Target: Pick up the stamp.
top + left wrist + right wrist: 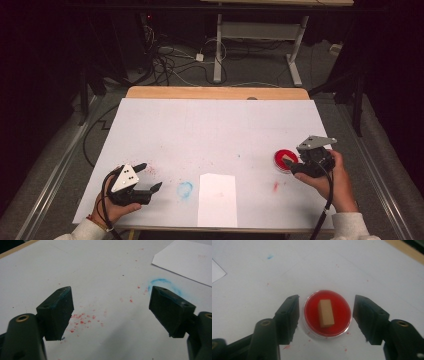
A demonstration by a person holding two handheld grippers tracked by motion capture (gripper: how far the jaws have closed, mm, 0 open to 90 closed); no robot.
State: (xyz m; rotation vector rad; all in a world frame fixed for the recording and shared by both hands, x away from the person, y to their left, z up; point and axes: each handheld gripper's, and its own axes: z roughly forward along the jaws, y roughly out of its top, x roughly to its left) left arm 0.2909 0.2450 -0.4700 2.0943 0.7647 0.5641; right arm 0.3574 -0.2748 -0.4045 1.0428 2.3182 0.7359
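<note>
A round red dish (339, 312) sits on the white table cover (210, 125) at the right, with a small tan block (326, 313) lying in its middle. My right gripper (325, 300) is open, one jaw on each side of the dish, and its pads touch neither dish nor block. In the high view this right gripper (294, 164) sits just right of the red dish (280, 159). My left gripper (150, 176) rests low at the front left, open wide and holding nothing. In its own view the left gripper (110, 290) has only bare table between its pads.
A white sheet of paper (217, 199) lies at the front centre, with a blue ring-shaped smear (184, 189) just left of it. Red specks (82, 320) dot the cover near the left gripper. A wooden strip (215, 92) marks the far table edge.
</note>
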